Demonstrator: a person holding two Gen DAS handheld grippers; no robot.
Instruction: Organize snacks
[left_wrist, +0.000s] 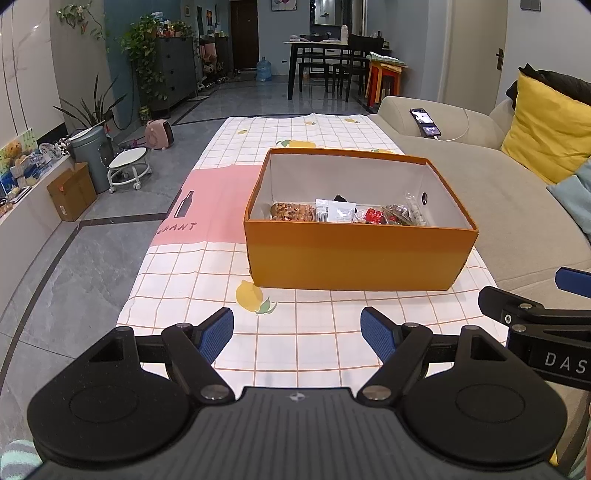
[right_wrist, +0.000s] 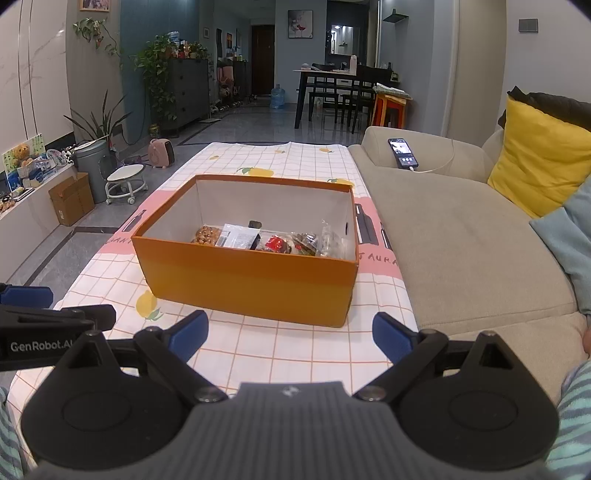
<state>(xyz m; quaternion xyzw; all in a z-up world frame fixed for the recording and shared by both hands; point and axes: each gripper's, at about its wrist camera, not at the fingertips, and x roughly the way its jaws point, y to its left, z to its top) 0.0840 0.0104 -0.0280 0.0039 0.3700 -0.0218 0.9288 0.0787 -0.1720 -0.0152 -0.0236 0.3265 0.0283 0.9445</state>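
Left wrist view, snacks: several packets are lying along the near inner wall of an orange box (left_wrist: 354, 254); a nut-filled pack (left_wrist: 293, 211) is sitting at the left end, a white pack (left_wrist: 338, 211) beside it, a red pack (left_wrist: 375, 215) next, and a clear pack (left_wrist: 413, 212) at the right end.
Right wrist view, snacks: the same row is showing, with the nut-filled pack (right_wrist: 207, 235), white pack (right_wrist: 238, 236), red pack (right_wrist: 277, 244) and clear pack (right_wrist: 330, 242) running left to right.
Box: the lidless orange box (right_wrist: 251, 284) is standing on a checked tablecloth (right_wrist: 295, 347), toward the table's right edge, nearer the sofa.
Tablecloth: white squares with lemon prints and a pink band are covering the table (left_wrist: 295, 343).
Left gripper (left_wrist: 297, 334): its blue-padded fingers are spreading wide apart with nothing between them, hovering over the table's near edge, short of the box.
Right gripper (right_wrist: 290, 338): it is likewise gaping and empty, over the near edge, just before the box's front wall.
Sofa (right_wrist: 461, 236): it is running along the table's right edge, carrying a yellow cushion (right_wrist: 539, 158) and a phone (right_wrist: 403, 152) on a cable.
Person: striped sleeves are showing at the lower corners of the right wrist view.
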